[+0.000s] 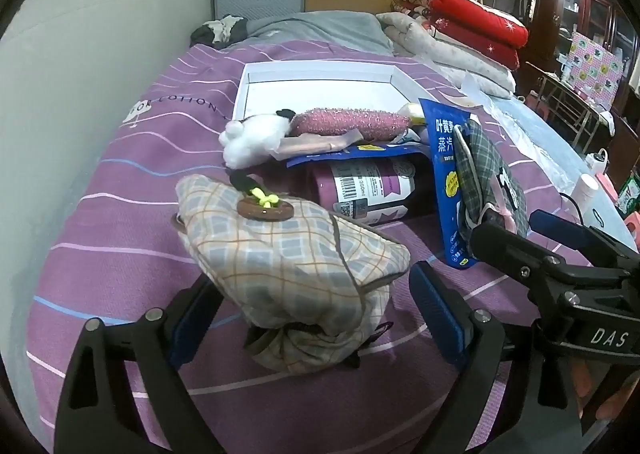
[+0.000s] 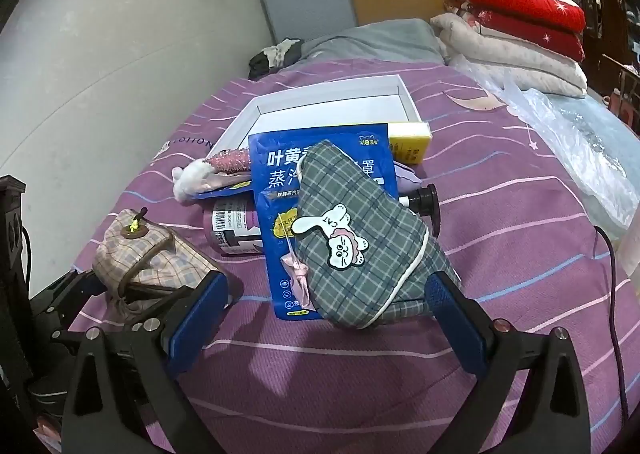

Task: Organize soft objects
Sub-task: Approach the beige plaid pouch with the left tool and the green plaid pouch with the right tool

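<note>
A bed covered in a purple striped sheet is filling both views, running up to a pale wall on the left. A grey blanket is lying at the far end of the bed, and folded red and cream quilts are stacking up beyond its far right corner. Dark cabinets are standing past the bed's right side. Clear plastic sheeting is lying along the bed's right edge.

A shallow white box is sitting open in the middle of the bed. In front of it a blue packet is leaning over a purple pump bottle, with a pink glittery toy, a white fluffy toy and a yellow sponge close by.

On the near side of the bed, a grey plaid pouch with a cat patch is lying on the packet, between the wide-apart fingers of the right gripper, which is not gripping it. A beige plaid pouch is sitting left of it, between the spread fingers of the left gripper, which is not gripping it either.
</note>
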The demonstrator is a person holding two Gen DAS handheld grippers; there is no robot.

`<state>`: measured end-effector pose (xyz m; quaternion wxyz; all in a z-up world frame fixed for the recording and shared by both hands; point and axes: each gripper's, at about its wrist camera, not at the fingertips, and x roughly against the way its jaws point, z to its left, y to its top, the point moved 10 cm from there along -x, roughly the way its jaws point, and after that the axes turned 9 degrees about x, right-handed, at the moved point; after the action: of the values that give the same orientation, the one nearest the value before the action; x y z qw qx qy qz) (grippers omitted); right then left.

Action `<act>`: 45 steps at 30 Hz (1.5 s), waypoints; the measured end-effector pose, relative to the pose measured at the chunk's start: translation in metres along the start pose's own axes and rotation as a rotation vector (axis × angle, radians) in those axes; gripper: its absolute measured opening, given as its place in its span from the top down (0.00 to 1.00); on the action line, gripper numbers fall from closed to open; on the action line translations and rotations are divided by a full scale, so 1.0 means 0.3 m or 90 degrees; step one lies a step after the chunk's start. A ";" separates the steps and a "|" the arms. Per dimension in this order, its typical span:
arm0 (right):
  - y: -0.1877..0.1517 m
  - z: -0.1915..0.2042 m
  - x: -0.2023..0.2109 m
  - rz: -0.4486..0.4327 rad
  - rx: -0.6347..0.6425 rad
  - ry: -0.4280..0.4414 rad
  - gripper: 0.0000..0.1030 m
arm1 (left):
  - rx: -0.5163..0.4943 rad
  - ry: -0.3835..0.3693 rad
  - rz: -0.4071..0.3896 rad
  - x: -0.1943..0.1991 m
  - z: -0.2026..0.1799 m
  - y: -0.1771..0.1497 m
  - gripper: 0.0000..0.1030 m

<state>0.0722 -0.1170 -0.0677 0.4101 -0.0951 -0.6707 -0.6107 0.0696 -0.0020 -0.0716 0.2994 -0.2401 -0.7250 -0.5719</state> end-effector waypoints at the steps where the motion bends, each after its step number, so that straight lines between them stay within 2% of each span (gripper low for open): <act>1: -0.002 -0.006 0.002 0.000 -0.001 0.001 0.02 | 0.000 -0.001 0.000 0.000 0.000 0.001 0.11; 9: 0.003 -0.016 -0.027 0.015 -0.032 -0.011 0.02 | 0.009 -0.007 0.008 -0.001 0.011 -0.003 0.11; 13: 0.021 -0.054 0.001 0.006 -0.031 -0.057 0.04 | 0.010 -0.012 0.003 0.010 0.015 -0.004 0.11; 17: 0.082 -0.088 0.072 -0.073 -0.023 -0.124 0.04 | 0.008 -0.020 -0.006 0.023 0.012 0.000 0.12; 20: 0.146 -0.118 0.177 -0.169 0.024 -0.188 0.04 | 0.011 -0.032 -0.009 0.029 0.010 0.003 0.13; 22: 0.156 -0.125 0.193 -0.164 0.022 -0.202 0.03 | 0.017 -0.041 -0.007 0.029 0.002 0.006 0.13; 23: 0.126 -0.122 0.147 -0.113 0.019 -0.184 0.03 | 0.017 -0.041 -0.004 0.028 0.002 0.006 0.14; 24: 0.123 -0.104 0.131 -0.098 0.029 -0.165 0.03 | 0.017 -0.043 -0.005 0.028 0.000 0.006 0.14; 29: 0.099 -0.049 0.085 -0.051 0.085 -0.144 0.08 | 0.006 -0.037 -0.008 0.026 -0.006 0.008 0.14; 31: 0.076 -0.042 0.061 -0.026 0.079 -0.125 0.16 | 0.020 -0.047 0.003 0.026 -0.007 0.004 0.14; 34: 0.045 -0.045 0.032 -0.001 0.058 -0.096 0.22 | 0.021 -0.049 0.008 0.024 -0.006 0.002 0.14; 40: 0.040 -0.051 0.038 -0.010 0.023 -0.040 0.25 | 0.017 -0.048 0.017 0.015 -0.003 -0.003 0.14; 45: 0.032 -0.046 0.028 0.007 0.019 -0.029 0.24 | 0.011 -0.048 0.018 0.002 -0.005 -0.003 0.17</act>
<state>0.0788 -0.1302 -0.0561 0.3992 -0.1064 -0.6885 -0.5960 0.0689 -0.0036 -0.0715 0.2823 -0.2693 -0.7369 -0.5521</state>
